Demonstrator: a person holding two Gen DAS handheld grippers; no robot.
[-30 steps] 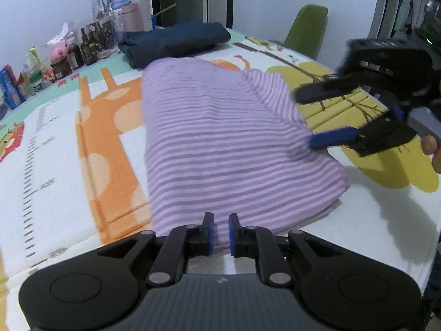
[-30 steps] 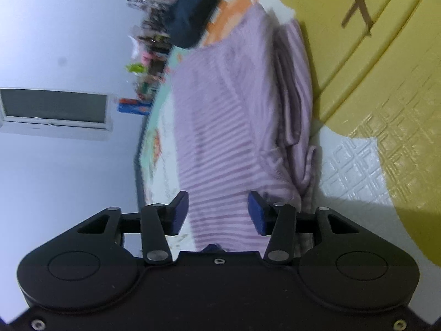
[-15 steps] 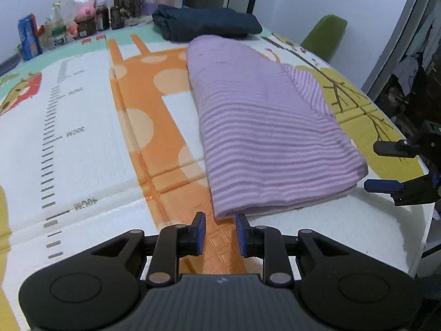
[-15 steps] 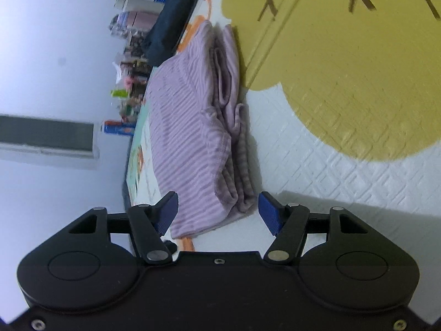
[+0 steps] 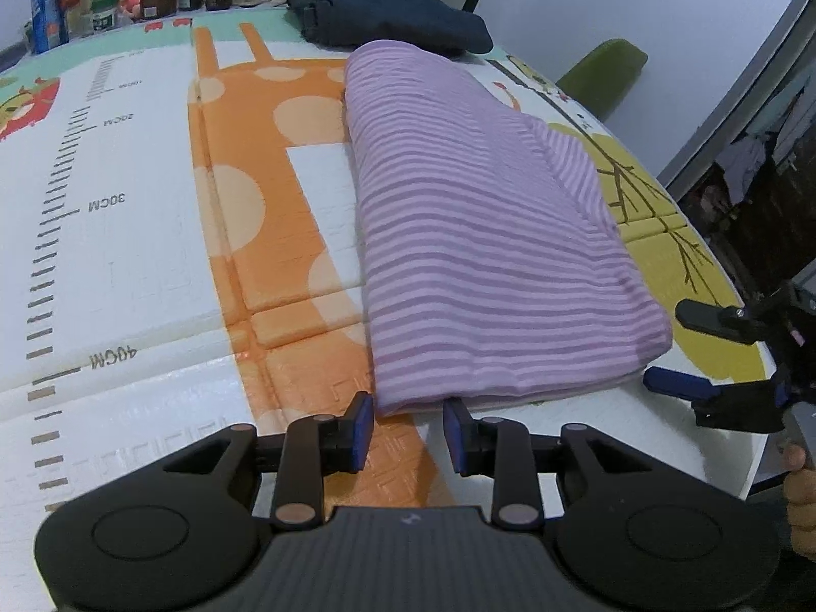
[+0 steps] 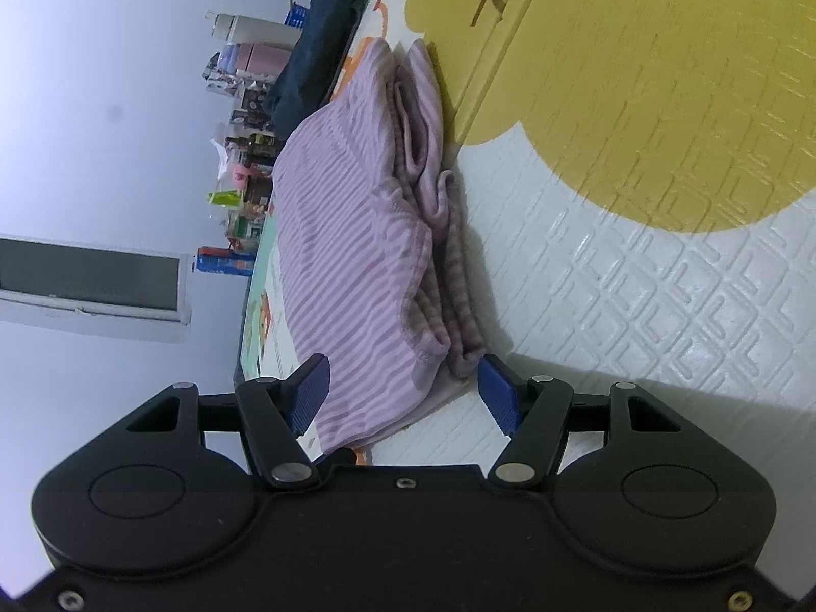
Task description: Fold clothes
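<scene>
On the mat, ruler marks "20CM", "30CM", "40CM"; both claws open beside the folded striped garment.

Both tongs parted, gripping nothing.
Left tongs: pitched downward, jaws just been opening, gap empty. Right tongs: rolled sideways, jaws wider apart; fingers curled behind its body.

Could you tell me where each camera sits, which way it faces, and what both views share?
Left wrist: on the left claw, facing along the striped purple garment toward the dark folded garment; the right claw and some fingers show at right.
Right wrist: on the right claw, rolled sideways, facing the purple garment's layered edge.
Shared: the purple garment, the dark garment, the play mat.
</scene>
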